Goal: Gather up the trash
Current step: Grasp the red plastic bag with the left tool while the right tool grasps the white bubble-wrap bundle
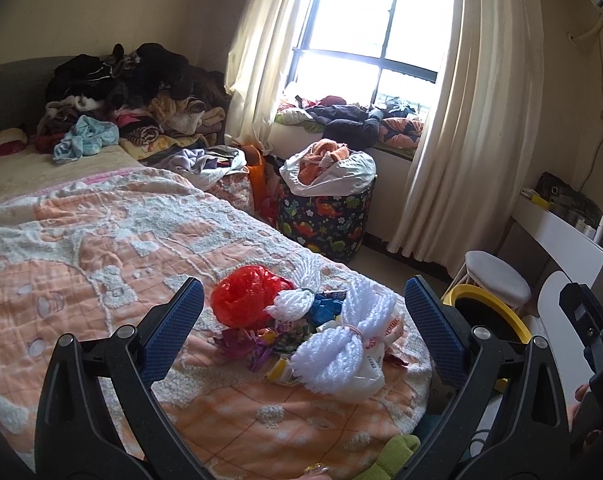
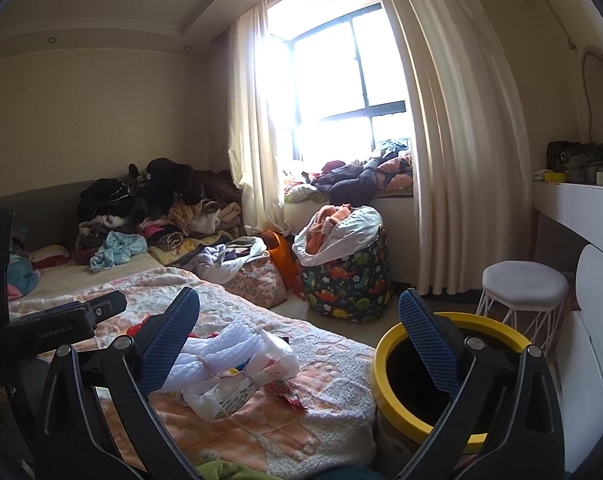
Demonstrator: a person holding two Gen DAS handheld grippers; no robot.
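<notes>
A heap of trash lies on the near corner of the bed: a crumpled red plastic bag (image 1: 243,298), white foam netting (image 1: 341,336), a white printed plastic bag (image 2: 237,392), and small purple and yellow wrappers (image 1: 261,350). My left gripper (image 1: 301,304) hovers just before the heap, open, nothing between its blue pads. My right gripper (image 2: 299,320) is also open and empty, its left pad over the foam netting (image 2: 221,350) and its right pad over the yellow-rimmed bin (image 2: 385,384) beside the bed. The bin (image 1: 485,312) appears dark inside.
The bed quilt (image 1: 81,264) is orange and white, with piled clothes (image 1: 125,92) at its head. A dinosaur-print hamper (image 2: 349,280) stands by the window. A white stool (image 2: 521,284) and white desk (image 2: 573,204) sit right of the bin. A green cloth (image 1: 393,454) lies at the bed's foot.
</notes>
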